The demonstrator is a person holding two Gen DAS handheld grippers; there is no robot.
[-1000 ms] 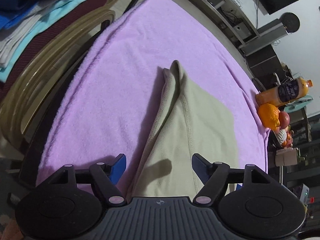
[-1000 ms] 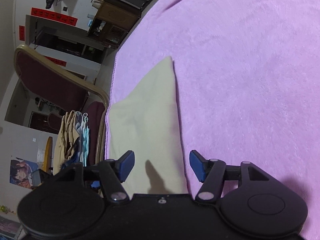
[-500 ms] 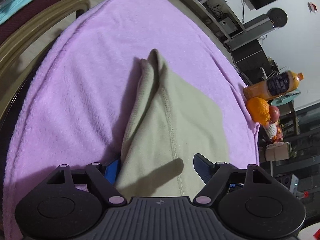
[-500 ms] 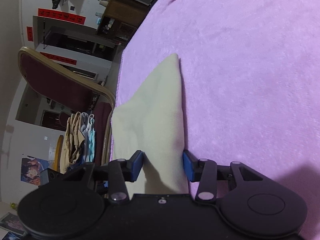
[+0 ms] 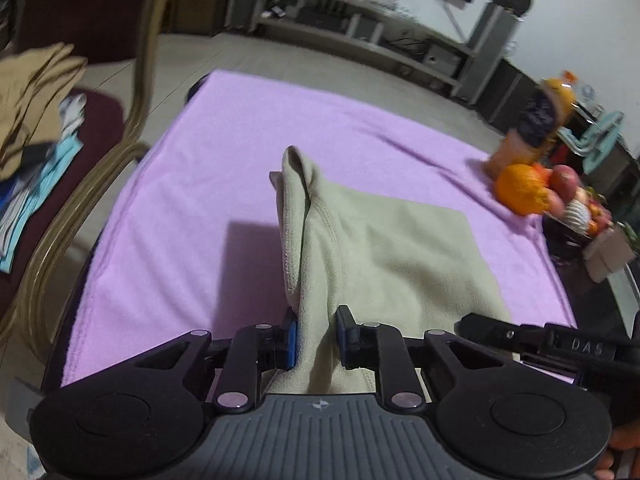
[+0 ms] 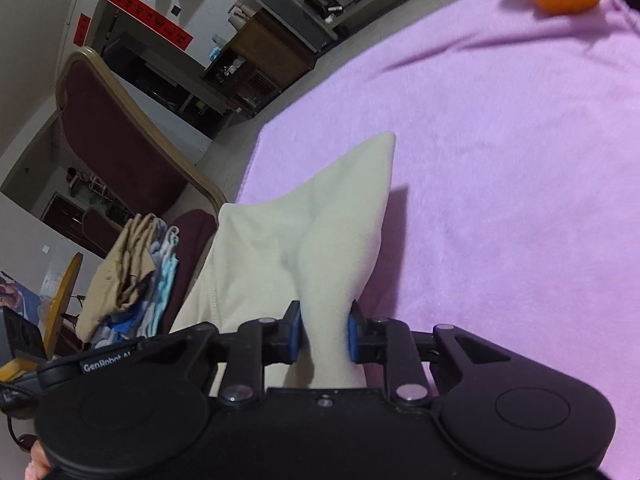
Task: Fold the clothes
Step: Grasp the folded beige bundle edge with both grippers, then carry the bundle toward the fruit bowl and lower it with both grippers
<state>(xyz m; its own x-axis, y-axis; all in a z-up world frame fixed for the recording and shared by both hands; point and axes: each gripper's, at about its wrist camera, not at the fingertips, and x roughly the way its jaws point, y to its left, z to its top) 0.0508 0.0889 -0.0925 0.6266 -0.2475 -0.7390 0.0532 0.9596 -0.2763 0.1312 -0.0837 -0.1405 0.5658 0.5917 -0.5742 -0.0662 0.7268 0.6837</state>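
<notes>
Chair point(image 5: 100, 120) at the left of the table: its seat carries a stack of folded clothes point(image 5: 36, 104), tan on top, blue and white below. No other holder of goods is legible; fruit point(image 5: 520, 188) and a bottle point(image 5: 536, 128) stand at the far right corner, blurred.

Cream garment point(image 5: 380, 248) lies on the purple blanket point(image 5: 200, 200), its near end raised. Left gripper point(image 5: 314, 338): jaws have just been closing, blue pads now pinch a bunched fold of the near edge. Right gripper point(image 6: 322, 336): likewise just closing, pads pinch the cloth, which peaks up from them to a far corner.

The blanket's left edge runs alongside the chair frame. Bare blanket lies beyond and to the right of the garment.
</notes>
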